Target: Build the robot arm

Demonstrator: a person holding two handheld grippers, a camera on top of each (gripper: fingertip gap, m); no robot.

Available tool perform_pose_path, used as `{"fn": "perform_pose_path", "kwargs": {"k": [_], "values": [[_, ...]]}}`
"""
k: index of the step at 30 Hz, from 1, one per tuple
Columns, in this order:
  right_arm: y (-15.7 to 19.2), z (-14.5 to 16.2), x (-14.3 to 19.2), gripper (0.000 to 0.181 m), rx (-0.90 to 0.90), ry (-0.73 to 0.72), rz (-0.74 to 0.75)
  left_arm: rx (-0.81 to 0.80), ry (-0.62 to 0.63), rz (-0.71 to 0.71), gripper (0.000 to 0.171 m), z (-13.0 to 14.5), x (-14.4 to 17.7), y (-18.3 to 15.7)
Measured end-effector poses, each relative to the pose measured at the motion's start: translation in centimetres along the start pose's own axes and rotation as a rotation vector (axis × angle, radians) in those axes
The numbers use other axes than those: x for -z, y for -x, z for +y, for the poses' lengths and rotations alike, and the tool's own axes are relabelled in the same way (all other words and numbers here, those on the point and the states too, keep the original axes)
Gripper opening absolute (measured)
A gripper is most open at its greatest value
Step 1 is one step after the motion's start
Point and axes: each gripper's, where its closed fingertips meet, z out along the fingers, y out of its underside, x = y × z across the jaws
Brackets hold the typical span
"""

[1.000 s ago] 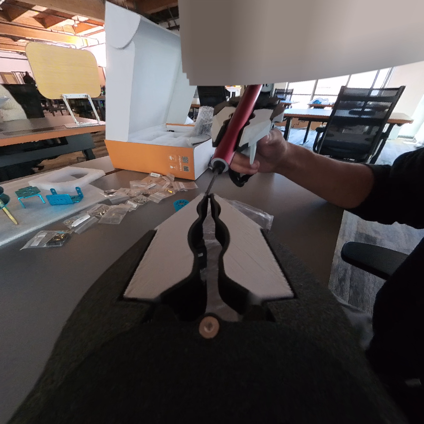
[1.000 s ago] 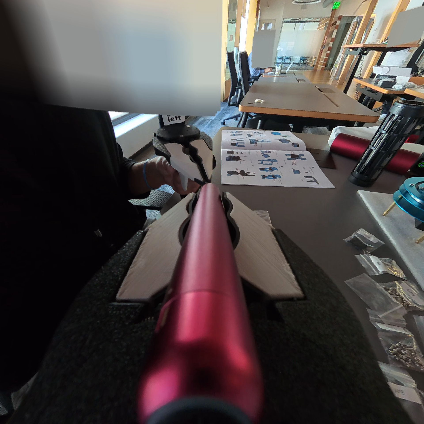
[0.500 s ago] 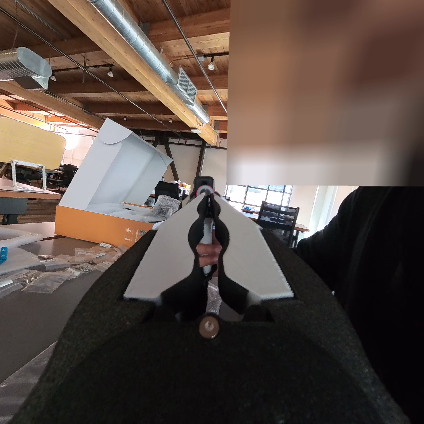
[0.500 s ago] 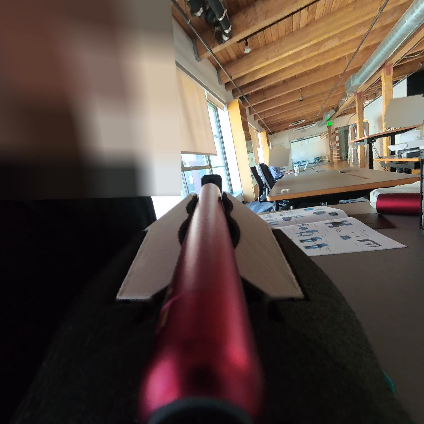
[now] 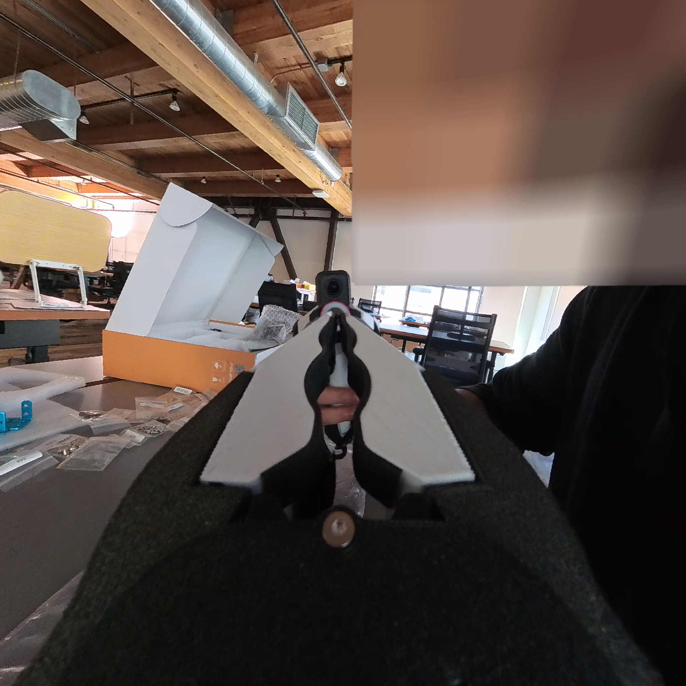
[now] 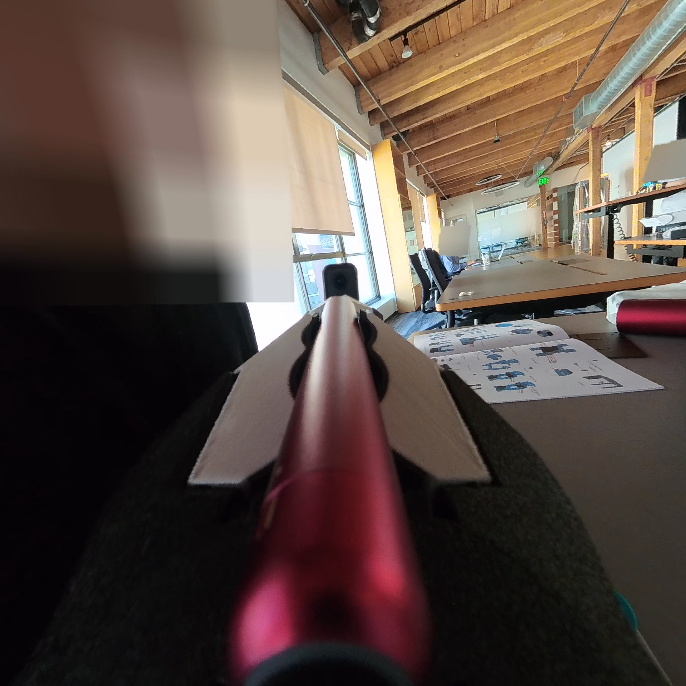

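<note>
My right gripper (image 6: pixel 339 313) is shut on a long red screwdriver (image 6: pixel 334 464), which runs forward between its white fingers (image 6: pixel 419 408). My left gripper (image 5: pixel 337 315) is shut and held level above the table. Its tips meet the screwdriver's front end (image 5: pixel 333 309), so the two grippers point straight at each other. Each view shows the other gripper's camera just beyond the tips, in the left wrist view (image 5: pixel 333 287) and in the right wrist view (image 6: pixel 339 280). A hand (image 5: pixel 337 402) shows through the gap in the left fingers. Whether anything small is pinched at the left tips is hidden.
An open orange and white box (image 5: pixel 178 356) stands at the back left of the grey table (image 5: pixel 55 519), with small plastic bags (image 5: pixel 111 441), a blue bracket (image 5: pixel 15 415) and white foam (image 5: pixel 33 382). An open booklet (image 6: pixel 538 363) and red cylinder (image 6: pixel 653 315) lie right. A dark-sleeved person (image 5: pixel 612 427) is close. My right gripper's tips are some 40 cm from the blue bracket (image 5: pixel 15 415).
Over the last second both grippers tilted up from the table to level and lined up tip to tip. In the last half second they have barely moved.
</note>
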Motion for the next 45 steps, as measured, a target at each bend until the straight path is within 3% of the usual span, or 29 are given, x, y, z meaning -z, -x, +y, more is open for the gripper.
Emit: {"fn": "perform_pose_path", "kwargs": {"k": [25, 32, 45], "values": [[0.3, 0.2, 0.0, 0.022, 0.003, 0.03, -0.01, -0.038, 0.037, -0.018, 0.0, 0.4, 0.0, -0.3], [0.7, 0.4, -0.1, 0.022, 0.071, 0.061, -0.006, 0.015, 0.062, 0.012, 0.0, 0.7, 0.2, -0.5], [0.2, 1.1, -0.3, 0.023, 0.101, 0.114, 0.039, 0.0, 0.127, -0.057, 0.0, 1.9, 0.8, 0.5]]}}
